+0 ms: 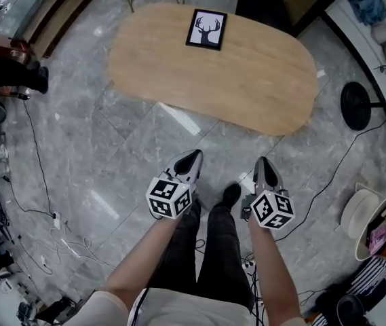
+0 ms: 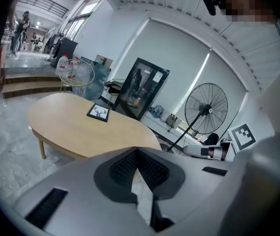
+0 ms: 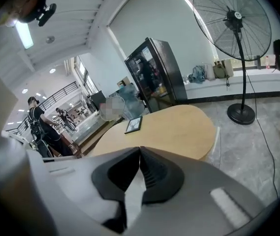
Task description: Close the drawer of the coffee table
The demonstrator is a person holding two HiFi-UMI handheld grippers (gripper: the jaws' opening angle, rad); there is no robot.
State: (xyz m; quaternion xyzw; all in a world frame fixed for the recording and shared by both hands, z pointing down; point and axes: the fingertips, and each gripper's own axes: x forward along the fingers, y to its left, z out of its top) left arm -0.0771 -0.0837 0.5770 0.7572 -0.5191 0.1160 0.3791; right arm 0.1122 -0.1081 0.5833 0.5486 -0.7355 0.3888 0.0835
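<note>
The oval wooden coffee table (image 1: pixel 247 73) stands on the grey marble floor ahead of me, with a framed deer picture (image 1: pixel 206 29) on its far side. The table also shows in the left gripper view (image 2: pixel 71 127) and the right gripper view (image 3: pixel 174 127). From above I see only its top; no drawer front is visible. A pale strip (image 3: pixel 217 137) runs along its right end. My left gripper (image 1: pixel 191 156) and right gripper (image 1: pixel 263 161) hang side by side over the floor, short of the table's near edge. Both are shut on nothing, left gripper (image 2: pixel 137 149) and right gripper (image 3: pixel 140 149).
My legs and a black shoe (image 1: pixel 231 195) are between the grippers. A standing fan (image 3: pixel 235 18) with a round base (image 1: pixel 355 105) is to the right, its cable trailing over the floor. A white round bin (image 1: pixel 369 216) sits at the right. More cables (image 1: pixel 43 202) lie at the left. A black glass cabinet (image 2: pixel 142 87) stands behind.
</note>
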